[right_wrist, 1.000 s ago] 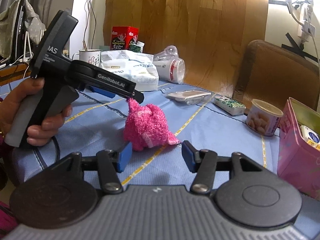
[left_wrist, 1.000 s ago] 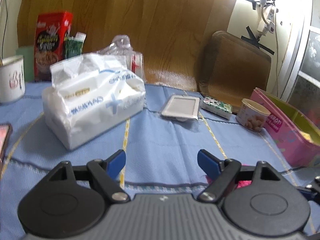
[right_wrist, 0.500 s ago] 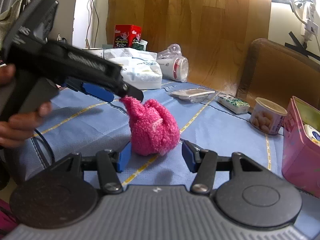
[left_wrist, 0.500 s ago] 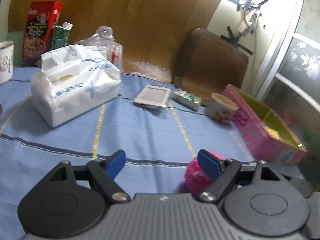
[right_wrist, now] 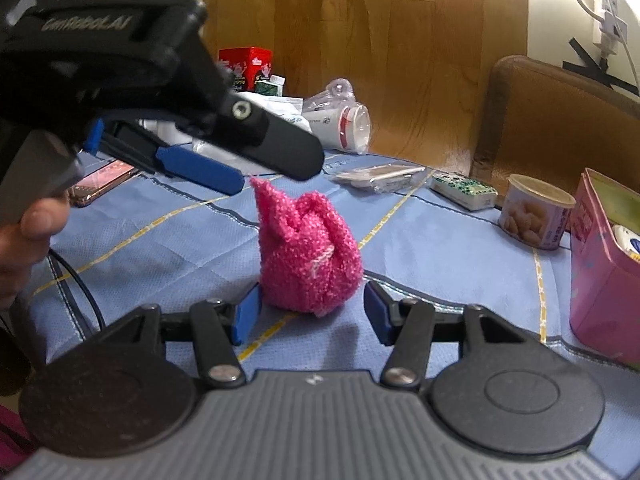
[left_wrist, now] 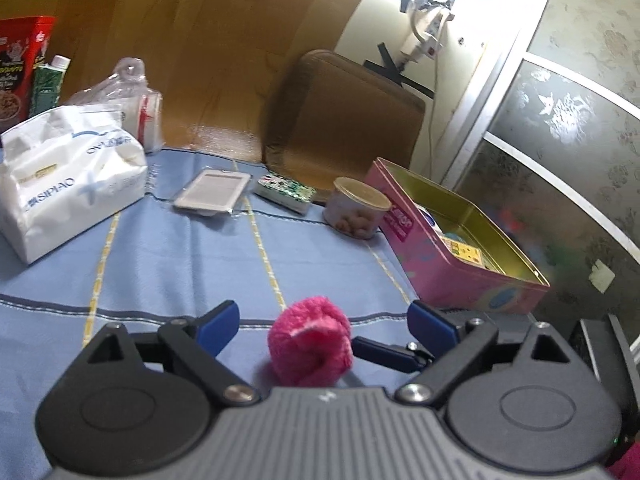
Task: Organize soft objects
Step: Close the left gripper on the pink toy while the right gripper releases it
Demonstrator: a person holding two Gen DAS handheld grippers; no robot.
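Observation:
A fluffy pink sock bundle (right_wrist: 308, 252) stands upright on the blue tablecloth (right_wrist: 440, 248), its top drawn up into a peak. My left gripper (right_wrist: 276, 174), held in a hand, hovers just over that peak. Its jaws are opening and the pads do not press the bundle. In the left wrist view the bundle (left_wrist: 310, 346) lies low between the left gripper's (left_wrist: 326, 320) spread fingers. My right gripper (right_wrist: 312, 314) is open, with its blue pads on either side of the bundle's base. One right finger (left_wrist: 384, 354) shows beside the bundle.
A white tissue pack (left_wrist: 72, 184) sits at the back left beside a red box (left_wrist: 20, 60). A flat packet (left_wrist: 212, 192), a small green box (left_wrist: 284, 192) and a snack can (left_wrist: 356, 212) lie mid-table. An open pink tin (left_wrist: 440, 276) stands right. A phone (right_wrist: 100, 184) lies left.
My left gripper swung right and came over the pink bundle, then its jaws widened. The bundle went from slumped to standing upright with a raised peak. The right gripper stayed put.

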